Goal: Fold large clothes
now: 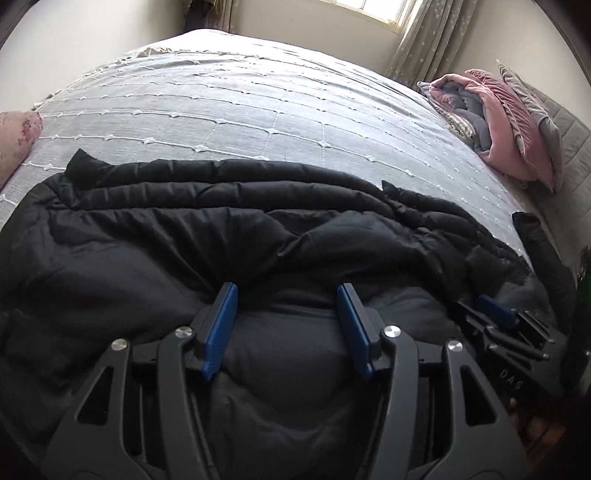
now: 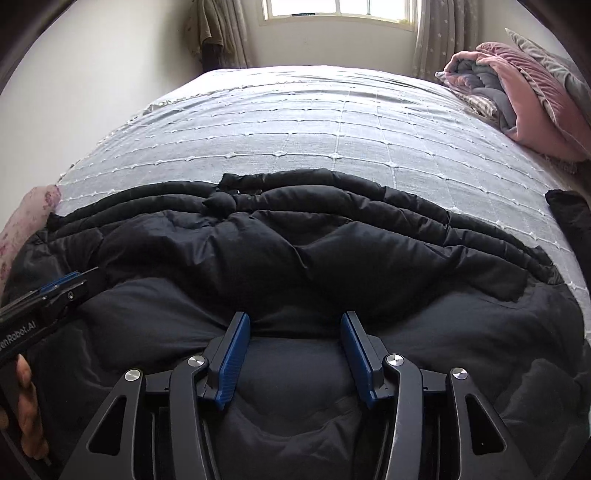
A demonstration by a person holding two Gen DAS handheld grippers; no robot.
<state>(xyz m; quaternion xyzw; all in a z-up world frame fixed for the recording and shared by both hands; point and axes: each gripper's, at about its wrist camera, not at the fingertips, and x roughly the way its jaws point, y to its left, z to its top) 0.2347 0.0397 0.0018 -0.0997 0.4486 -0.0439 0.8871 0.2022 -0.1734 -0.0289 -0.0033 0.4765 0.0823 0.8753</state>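
A large black puffer jacket point(image 1: 221, 229) lies spread across the near side of the bed; it also shows in the right wrist view point(image 2: 314, 243). My left gripper point(image 1: 288, 295) is open, its blue pads low over the jacket's near part, holding nothing. My right gripper point(image 2: 295, 323) is open too, just above the jacket to the right of the left one. The right gripper shows at the right edge of the left wrist view point(image 1: 498, 317). The left gripper shows at the left edge of the right wrist view point(image 2: 55, 291).
The bed has a light grey quilted cover point(image 1: 240, 107). A pile of pink and grey bedding and pillows point(image 1: 509, 118) sits at its far right. A floral pillow point(image 1: 14, 136) lies at the left edge. A window and curtains point(image 2: 340, 11) stand behind the bed.
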